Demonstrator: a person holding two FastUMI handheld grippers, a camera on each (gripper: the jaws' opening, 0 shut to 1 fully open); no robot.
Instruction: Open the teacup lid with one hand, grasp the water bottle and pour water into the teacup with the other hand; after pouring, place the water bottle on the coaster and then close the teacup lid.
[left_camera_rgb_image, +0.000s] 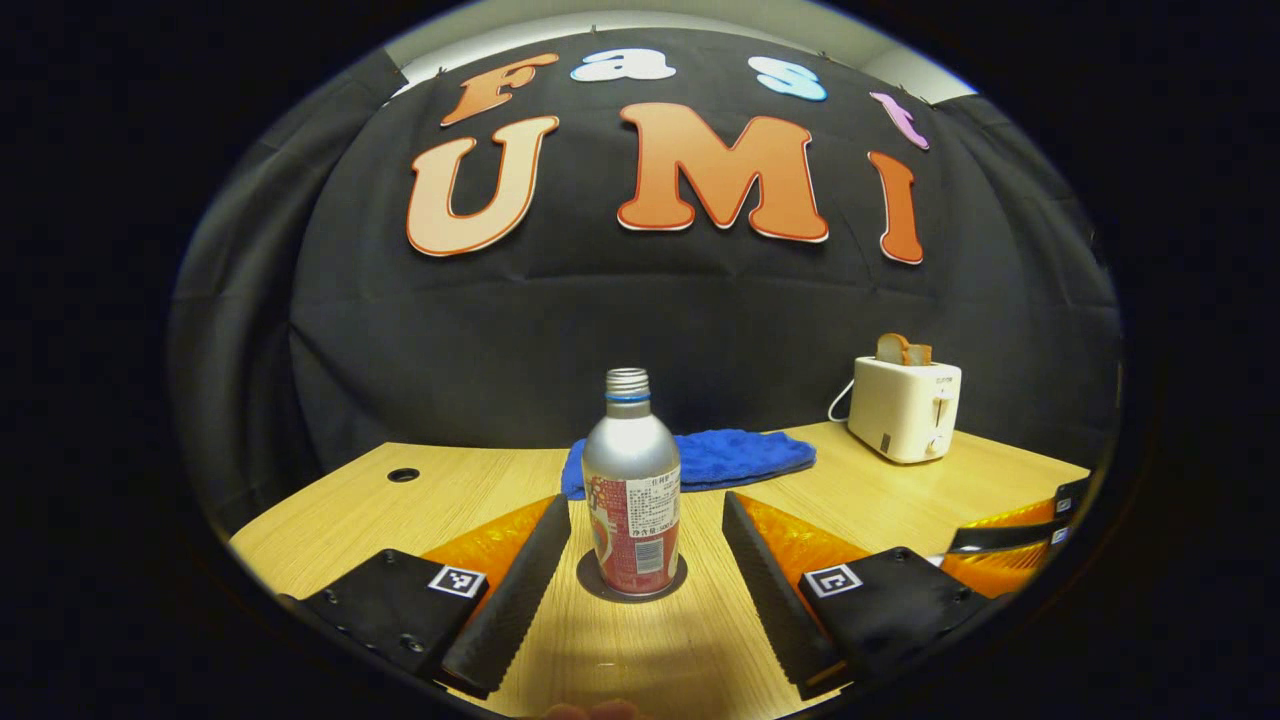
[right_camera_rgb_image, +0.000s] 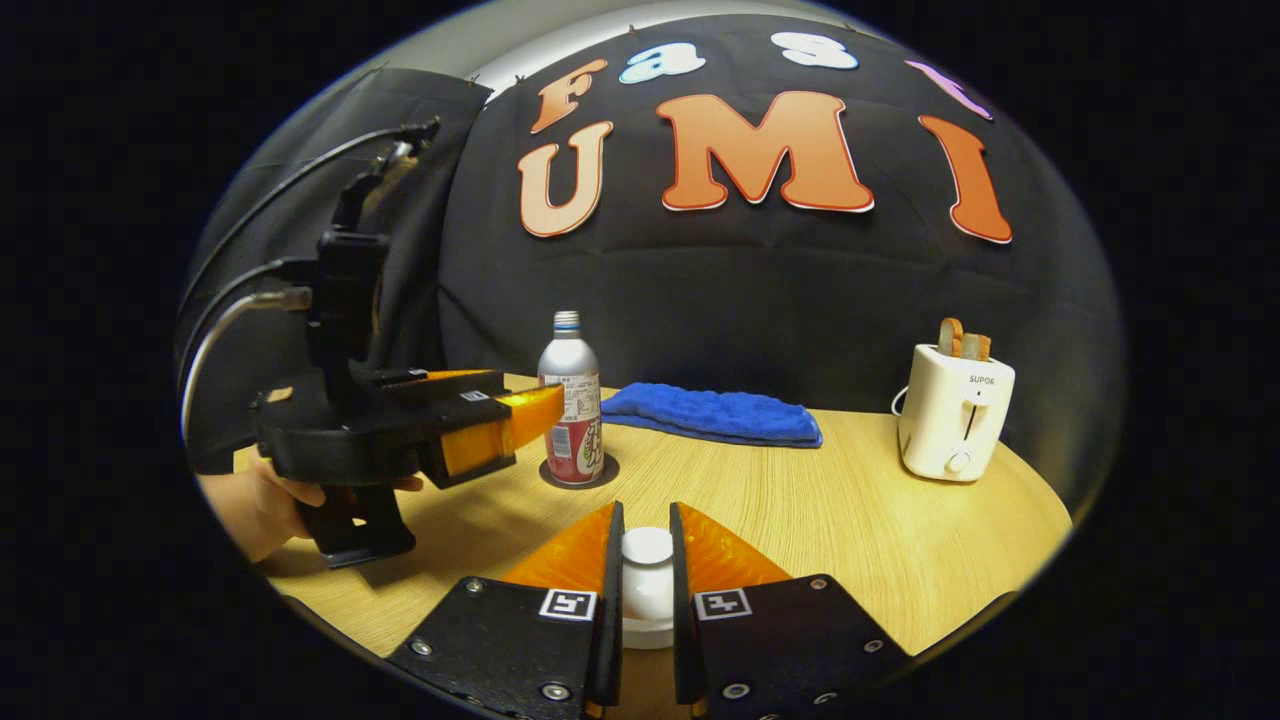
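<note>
1. The water bottle (left_camera_rgb_image: 632, 490) is seen standing upright on the dark round coaster (left_camera_rgb_image: 631, 590), on the wooden table (left_camera_rgb_image: 880, 500). No cap is seen on its threaded neck.
2. The left gripper (left_camera_rgb_image: 640, 560) is held with its fingers spread wide, one on each side of the bottle and clear of it. In the right gripper view, its orange fingers (right_camera_rgb_image: 500, 425) are seen just beside the bottle, level with its label.
3. The right gripper (right_camera_rgb_image: 645, 580) is pinched on the white teacup lid (right_camera_rgb_image: 647, 560); both fingers are pressed against the knob. The cup beneath is largely hidden between the fingers, so whether the lid is seated or lifted cannot be told.
4. A blue cloth (right_camera_rgb_image: 715, 412) lies behind the bottle, and a white toaster (right_camera_rgb_image: 955, 410) with bread slices stands well apart on the far side of the table.
5. Progress is judged from this arrangement as either very early, with pouring not yet begun, or nearly complete, with the bottle set back on the coaster and only the lid closure outstanding. The two cases cannot be distinguished here.
</note>
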